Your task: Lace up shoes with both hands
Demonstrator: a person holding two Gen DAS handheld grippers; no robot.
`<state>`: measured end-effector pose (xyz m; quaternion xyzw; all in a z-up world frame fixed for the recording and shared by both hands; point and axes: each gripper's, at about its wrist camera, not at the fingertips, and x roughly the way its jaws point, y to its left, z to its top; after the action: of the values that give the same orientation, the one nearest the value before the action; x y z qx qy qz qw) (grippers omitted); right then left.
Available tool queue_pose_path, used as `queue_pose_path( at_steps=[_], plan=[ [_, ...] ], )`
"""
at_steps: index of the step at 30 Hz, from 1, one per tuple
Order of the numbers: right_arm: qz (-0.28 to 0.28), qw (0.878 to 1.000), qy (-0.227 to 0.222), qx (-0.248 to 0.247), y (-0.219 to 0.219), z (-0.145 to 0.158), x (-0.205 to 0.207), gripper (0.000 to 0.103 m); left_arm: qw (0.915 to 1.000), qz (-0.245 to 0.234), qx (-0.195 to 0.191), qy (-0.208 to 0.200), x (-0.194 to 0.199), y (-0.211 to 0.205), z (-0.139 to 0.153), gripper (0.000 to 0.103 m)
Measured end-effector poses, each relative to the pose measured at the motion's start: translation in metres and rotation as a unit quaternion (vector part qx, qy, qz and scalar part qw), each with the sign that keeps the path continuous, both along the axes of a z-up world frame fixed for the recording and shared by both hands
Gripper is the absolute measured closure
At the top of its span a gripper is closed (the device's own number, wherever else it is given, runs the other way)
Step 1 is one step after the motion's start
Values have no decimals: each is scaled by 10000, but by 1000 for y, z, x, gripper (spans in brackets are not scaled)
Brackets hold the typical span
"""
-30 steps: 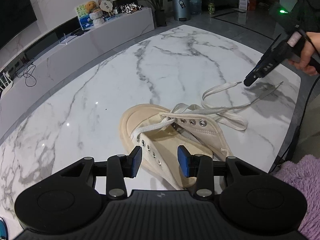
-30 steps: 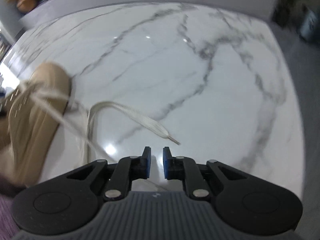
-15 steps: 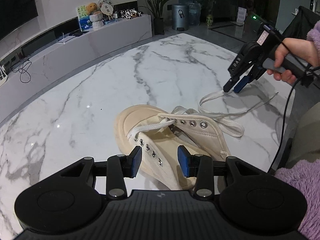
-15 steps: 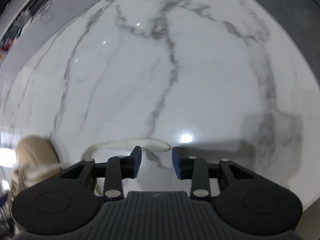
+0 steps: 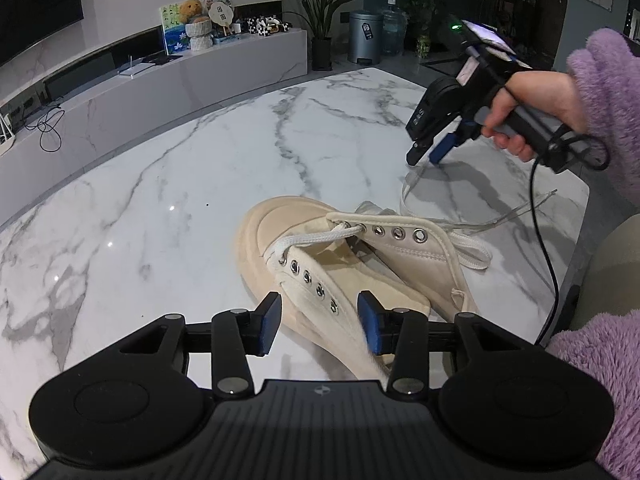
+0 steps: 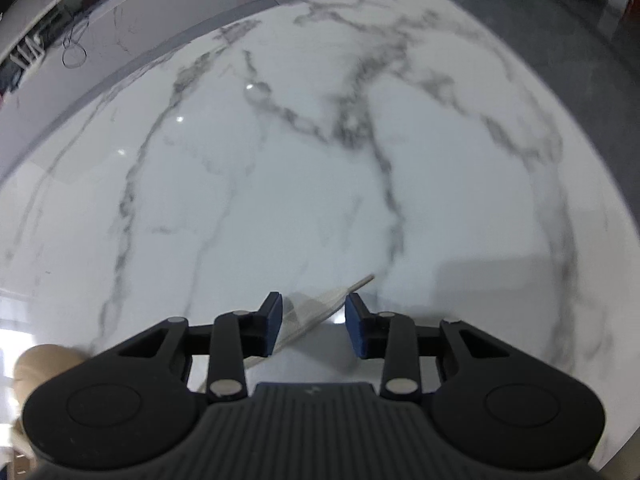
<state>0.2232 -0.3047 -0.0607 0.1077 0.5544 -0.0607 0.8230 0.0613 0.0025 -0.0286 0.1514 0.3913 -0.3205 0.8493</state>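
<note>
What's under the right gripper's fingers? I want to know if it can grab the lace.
The lace end lies on the marble table between the open right gripper pads; the lace's run beneath the gripper is hidden.

A home living room: a white marble-patterned table with grey veins stands before a long low grey media console under a dark wall-mounted television, with a brown plush bear, a leafy potted plant and a steel bin.

My left gripper hovered over the sneaker on the marble table; my right gripper straddled its lace tip further right
</note>
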Motion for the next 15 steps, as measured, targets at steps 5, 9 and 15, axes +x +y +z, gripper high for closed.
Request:
queue_pose_path(
  at_steps=[5,9,15],
  plan=[
    [499,9968,-10,-625,20,-2,4,83,10000,9,-43,39,1,2,0,62],
    [899,9929,-52,-779,26,-3,2,97,10000,19,-29,77,2,1,1,62],
    [1839,9754,-130,-1210,35,5,-9,99,9999,23,-42,143,0,3,5,62]
  ],
)
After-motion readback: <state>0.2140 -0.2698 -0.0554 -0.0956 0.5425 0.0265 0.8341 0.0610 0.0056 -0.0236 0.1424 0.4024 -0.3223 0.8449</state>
